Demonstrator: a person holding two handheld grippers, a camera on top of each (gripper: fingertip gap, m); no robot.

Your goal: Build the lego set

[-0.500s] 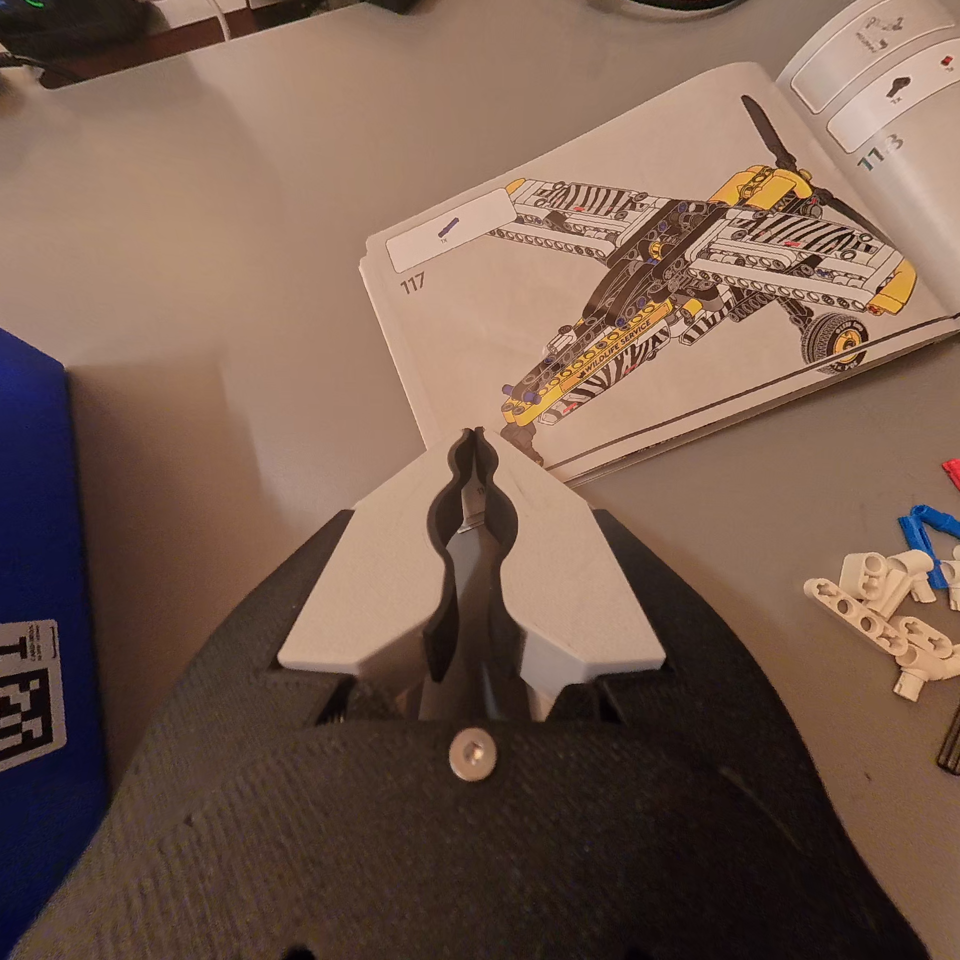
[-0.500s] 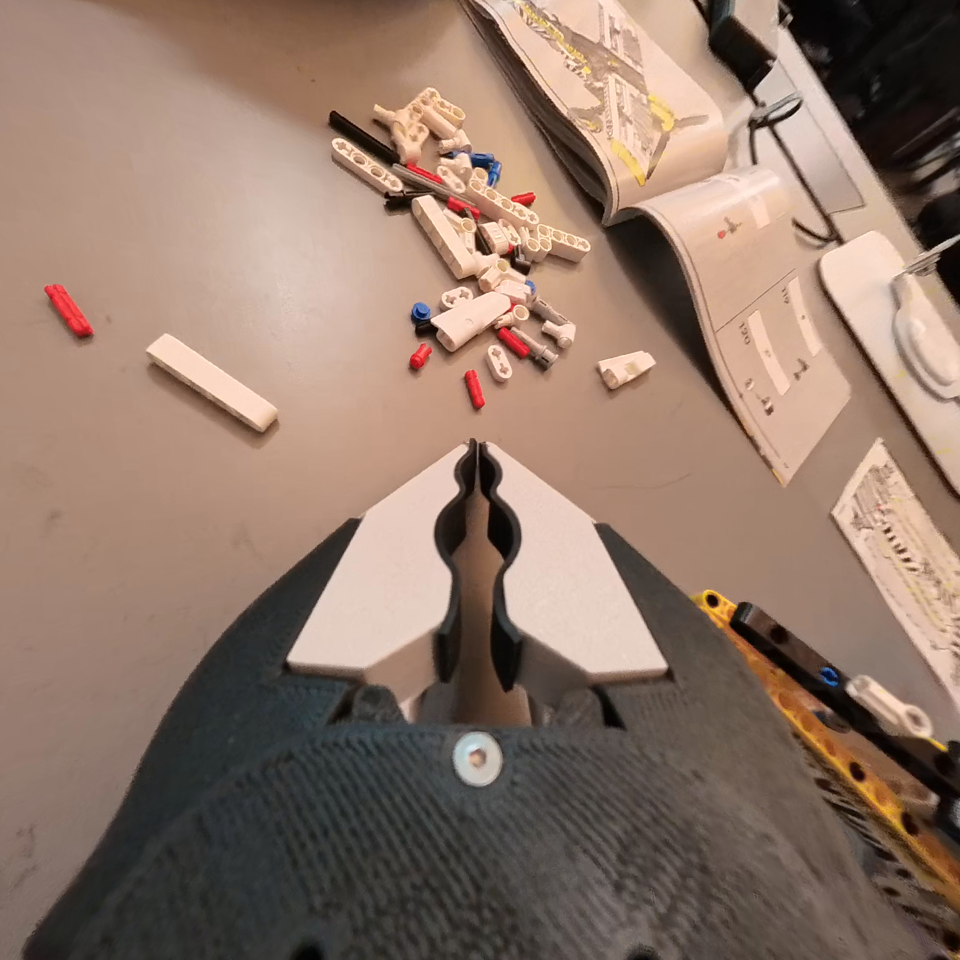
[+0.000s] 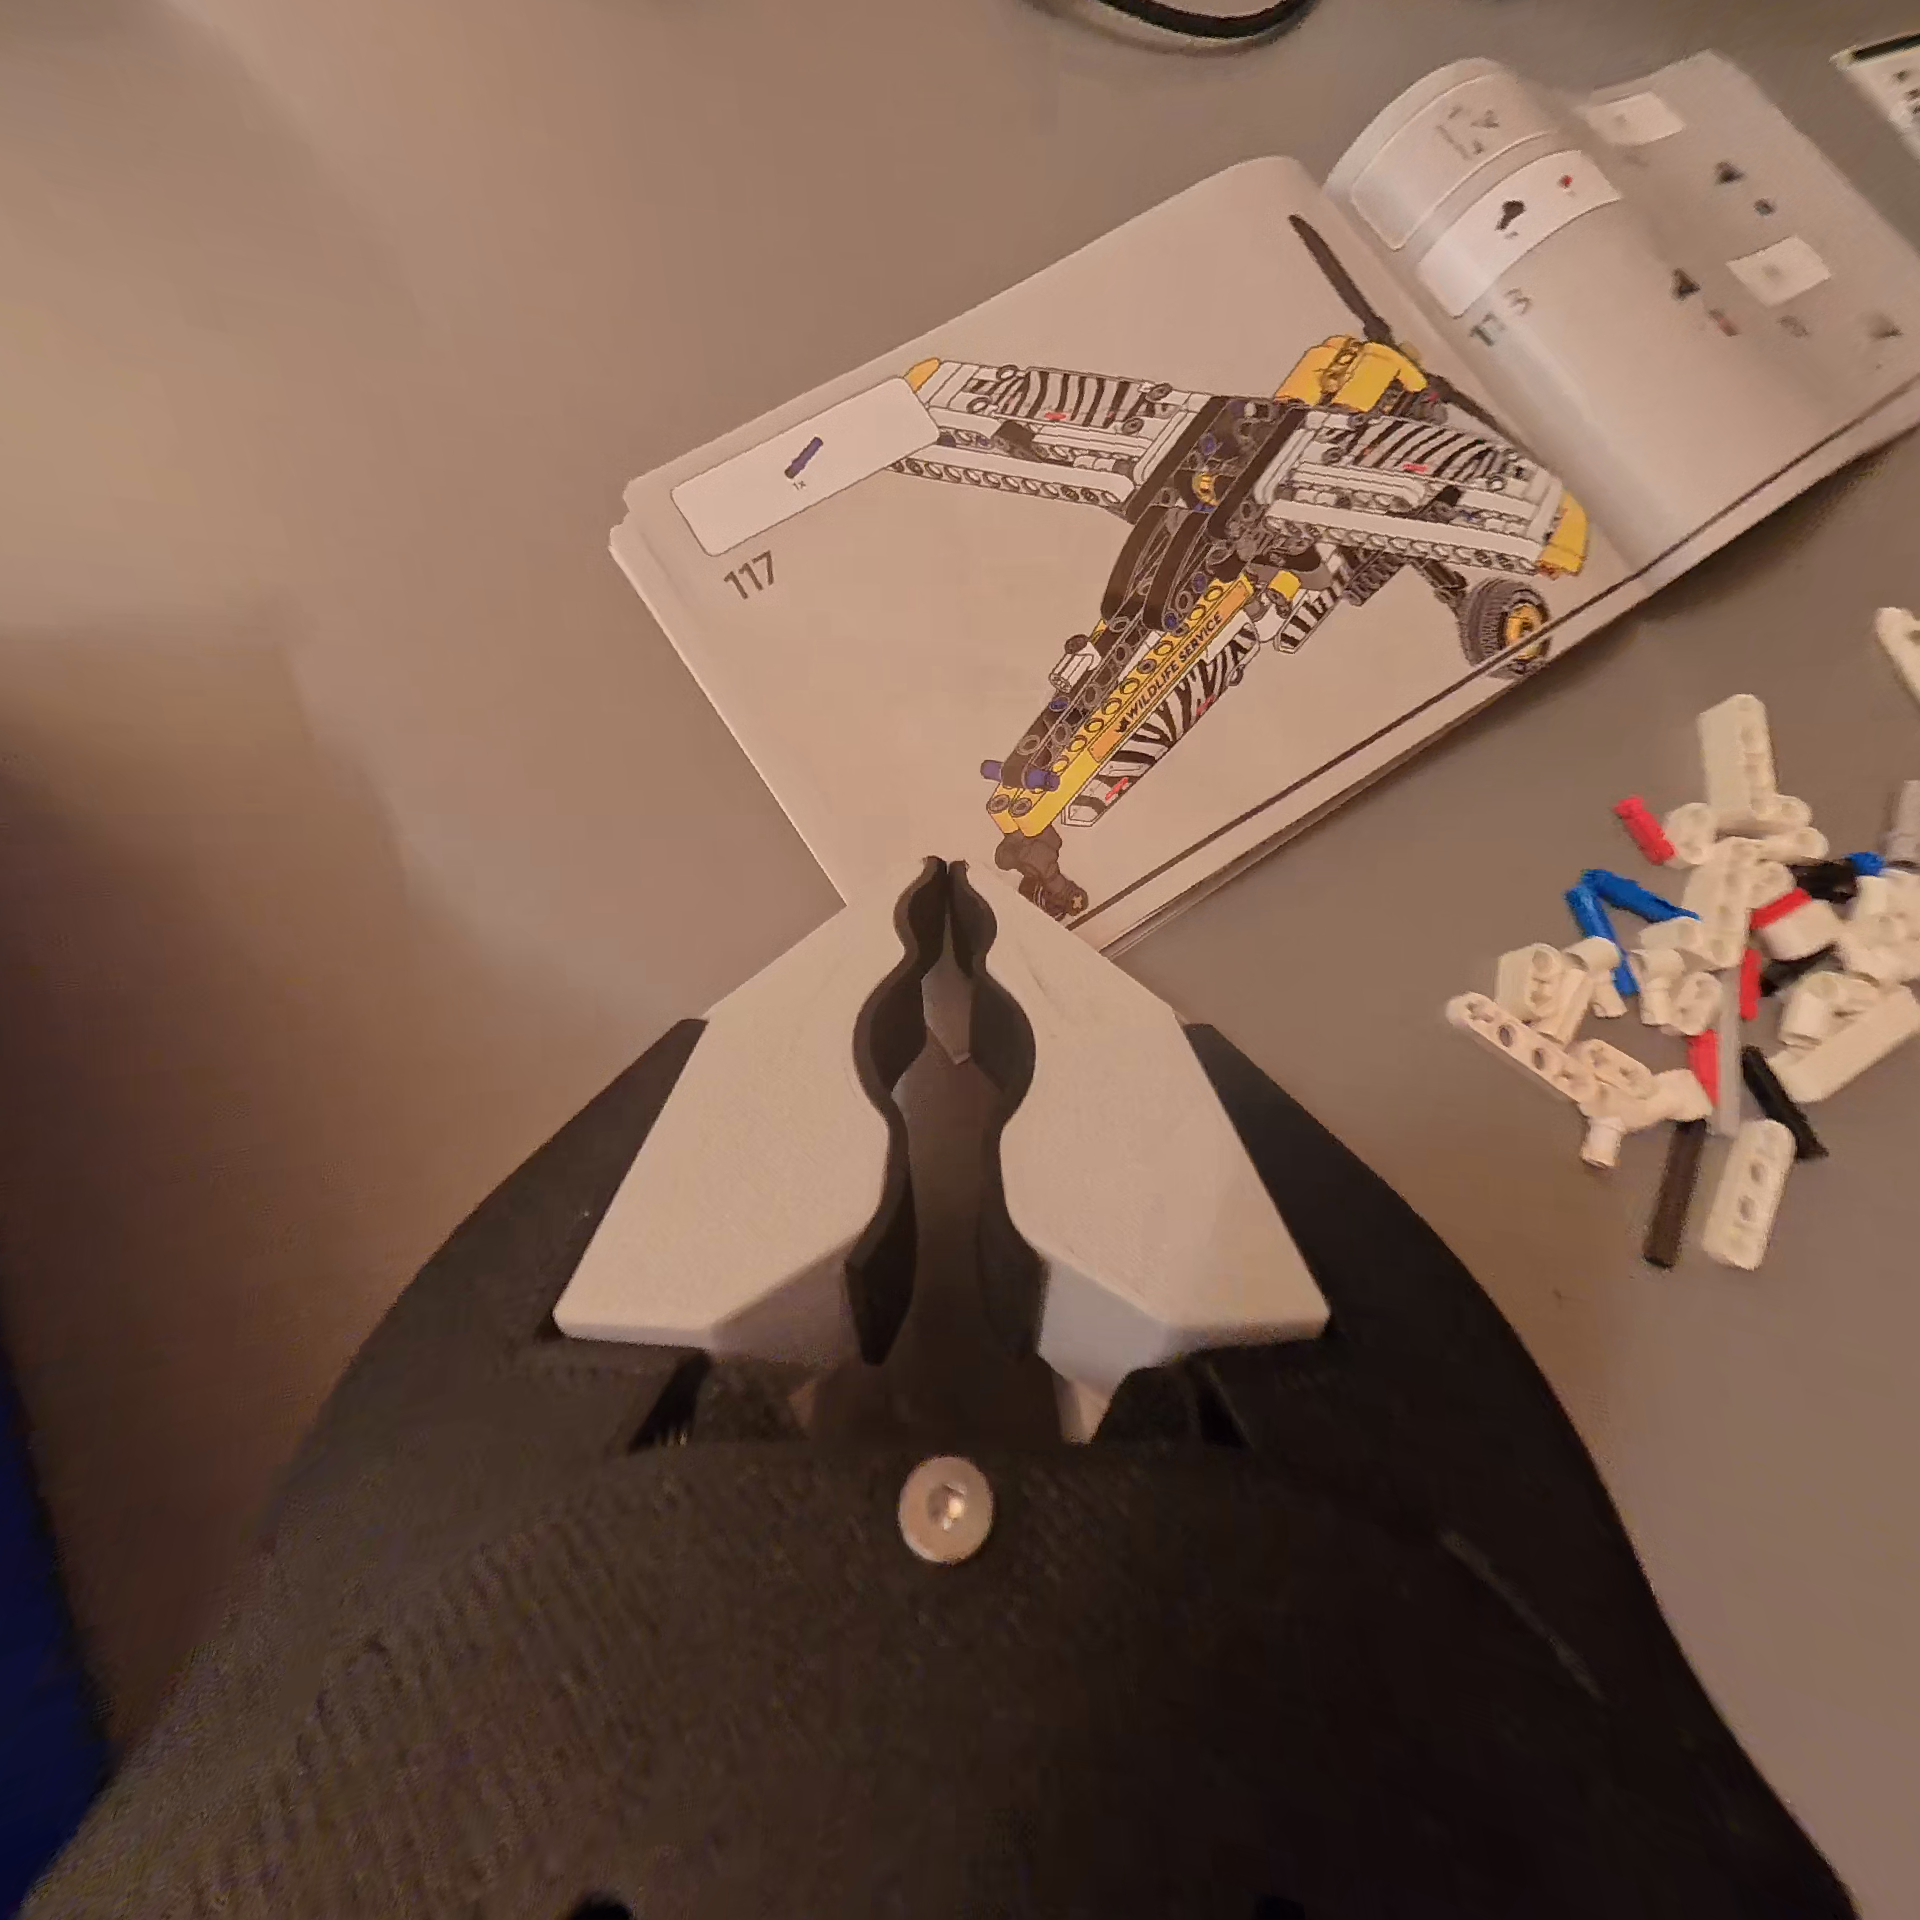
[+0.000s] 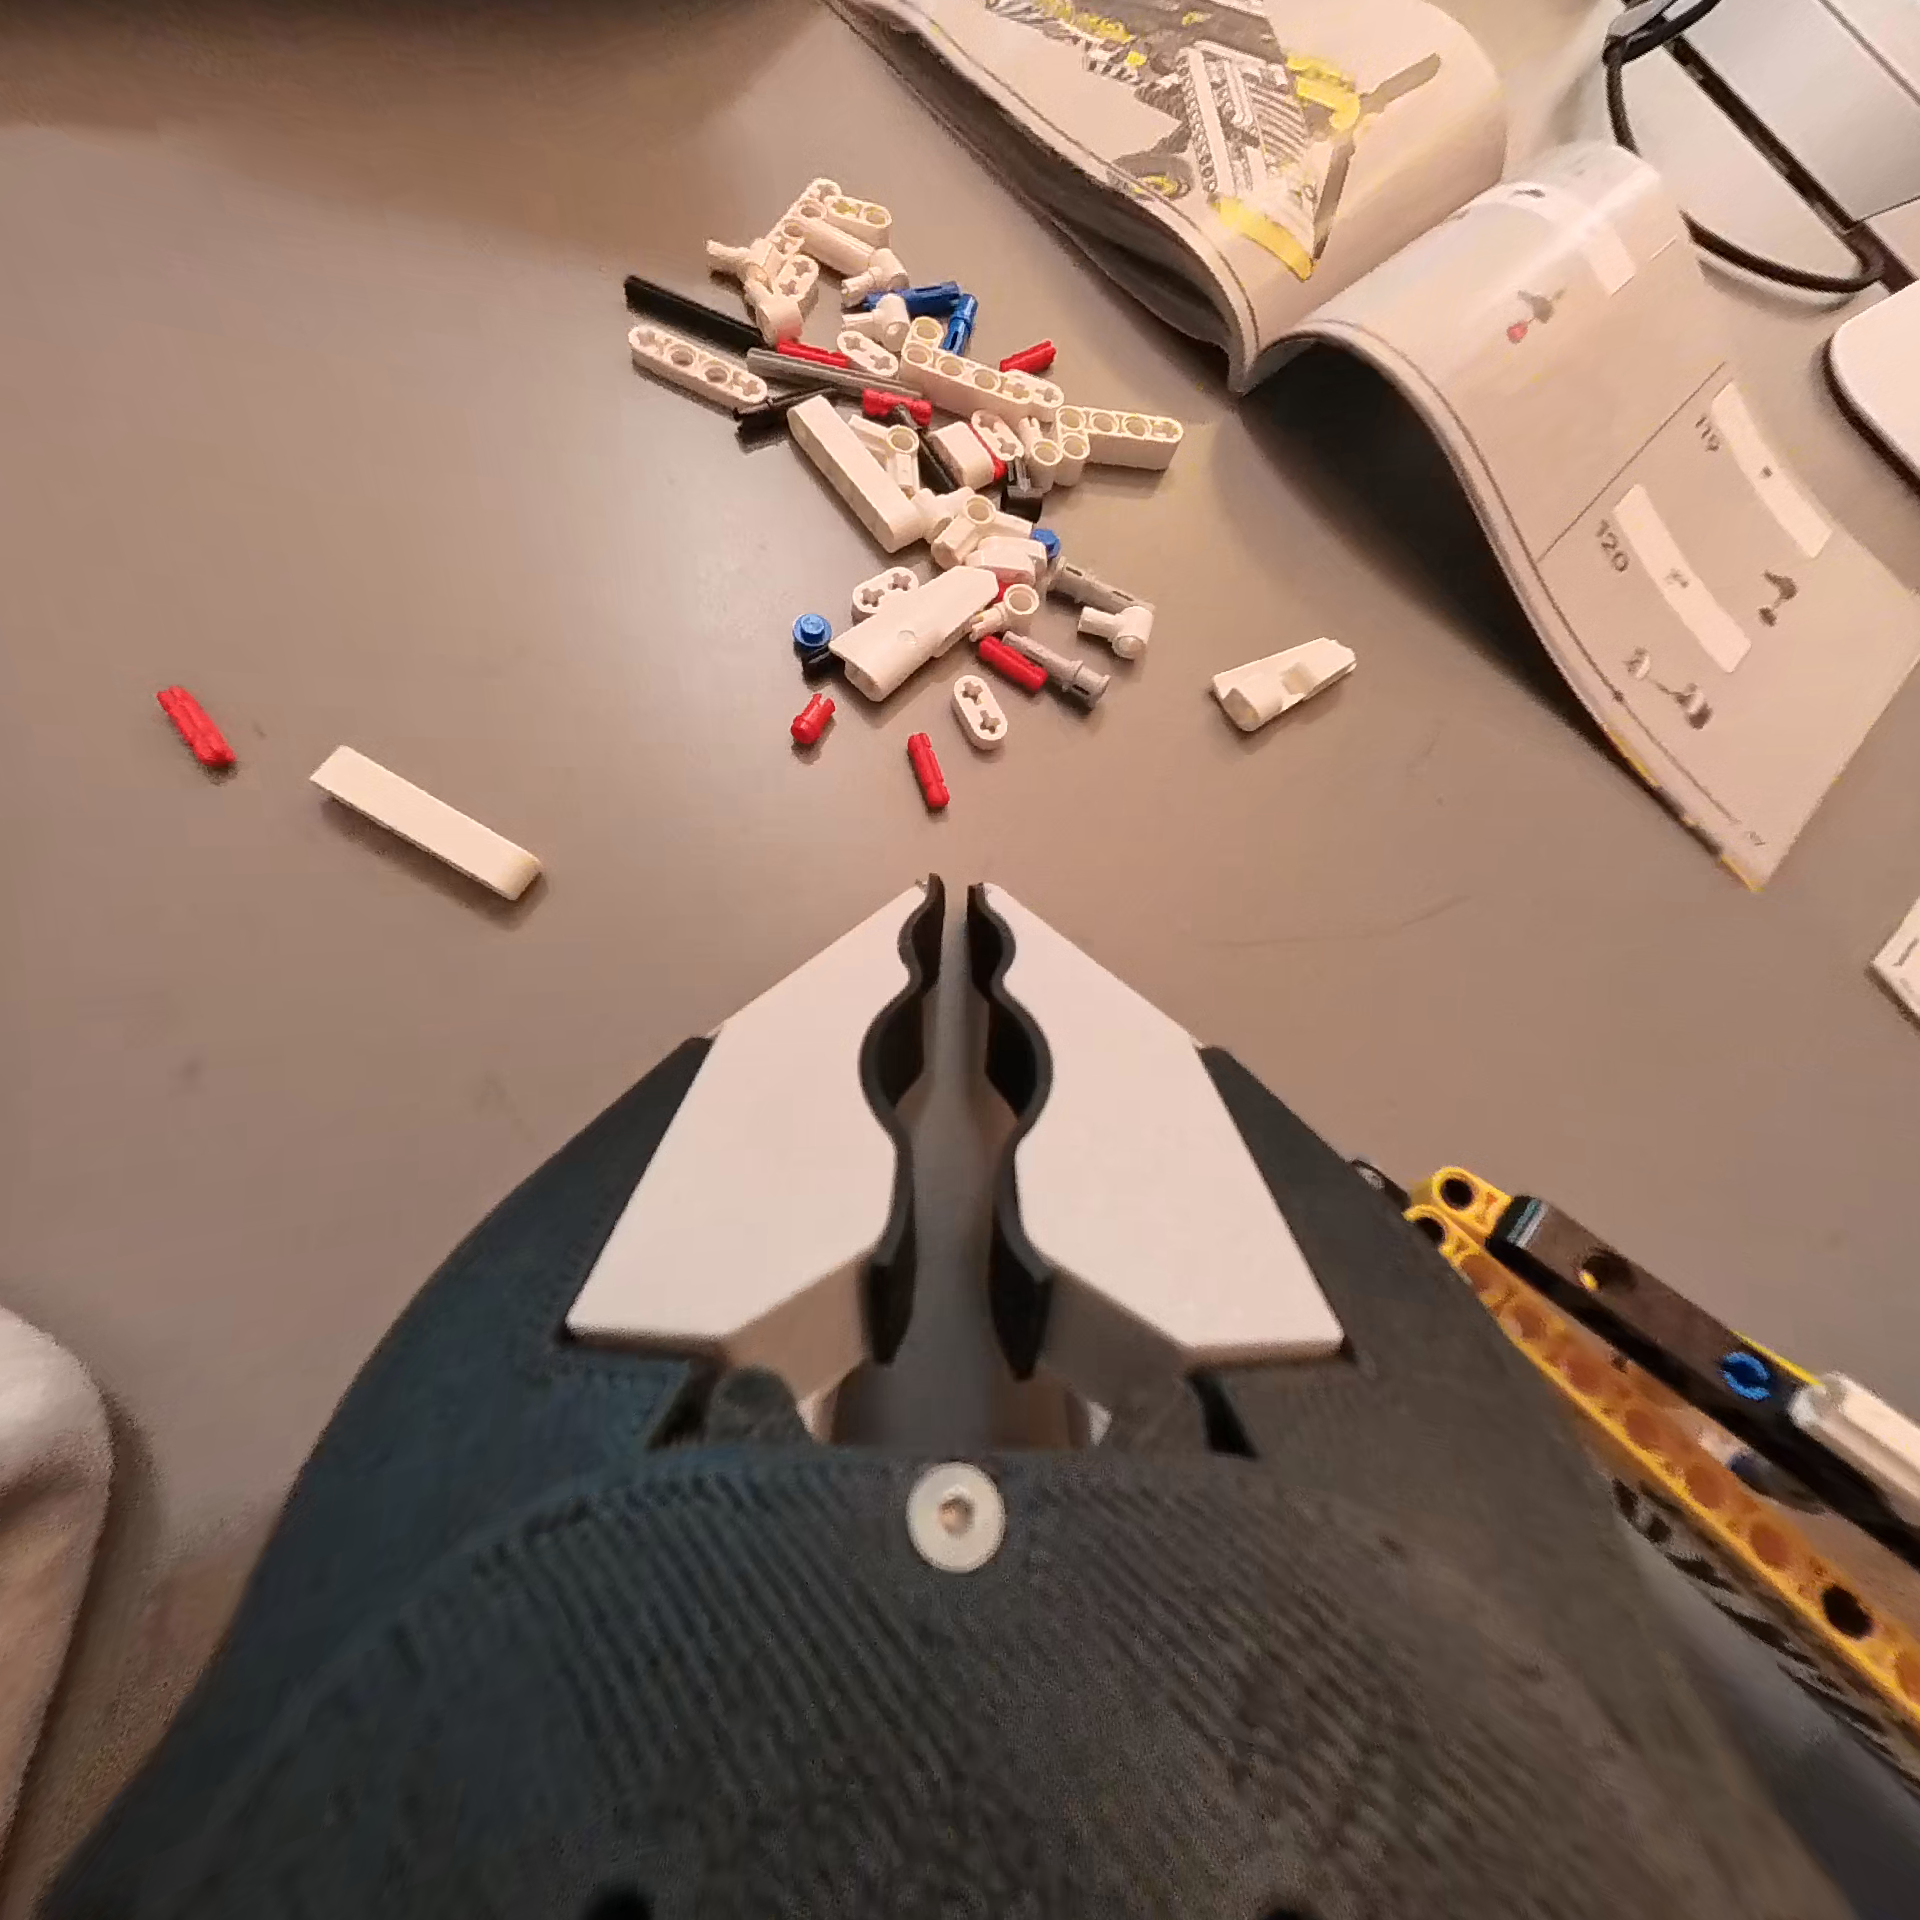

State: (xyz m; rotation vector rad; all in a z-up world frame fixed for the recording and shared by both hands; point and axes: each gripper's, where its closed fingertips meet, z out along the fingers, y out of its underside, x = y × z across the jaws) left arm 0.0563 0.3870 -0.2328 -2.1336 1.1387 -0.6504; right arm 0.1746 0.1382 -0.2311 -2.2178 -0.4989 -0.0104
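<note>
A pile of loose lego pieces (image 4: 935, 447), mostly white with red, blue and black ones, lies on the grey table ahead of my right gripper (image 4: 954, 888). Its jaws are parted by a narrow slit and hold nothing. A red pin (image 4: 927, 769) lies just beyond its tips. A partly built yellow and black model (image 4: 1662, 1434) sits at the lower right, beside the gripper body. My left gripper (image 3: 948, 868) is shut and empty, with its tips at the near corner of the open instruction booklet (image 3: 935, 623). The pile also shows in the left wrist view (image 3: 1725, 987), to the right.
A long white tile (image 4: 426, 821) and a red pin (image 4: 195, 724) lie apart on the left. A white sloped piece (image 4: 1283, 681) lies right of the pile. The booklet (image 4: 1455, 312), a black cable (image 4: 1714, 156) and a white device (image 4: 1881, 395) are at the back right. A blue box edge (image 3: 21, 1558) is at the left. My right fingertips sit around 30 centimeters from my left ones. My left tips are about 25 centimeters from the white sloped piece (image 4: 1283, 681), my right tips only 9 centimeters.
The left gripper has swung right: the pile shows more and the blue box has almost left the frame. The right gripper's jaws have parted slightly and it has moved closer to the pile.
</note>
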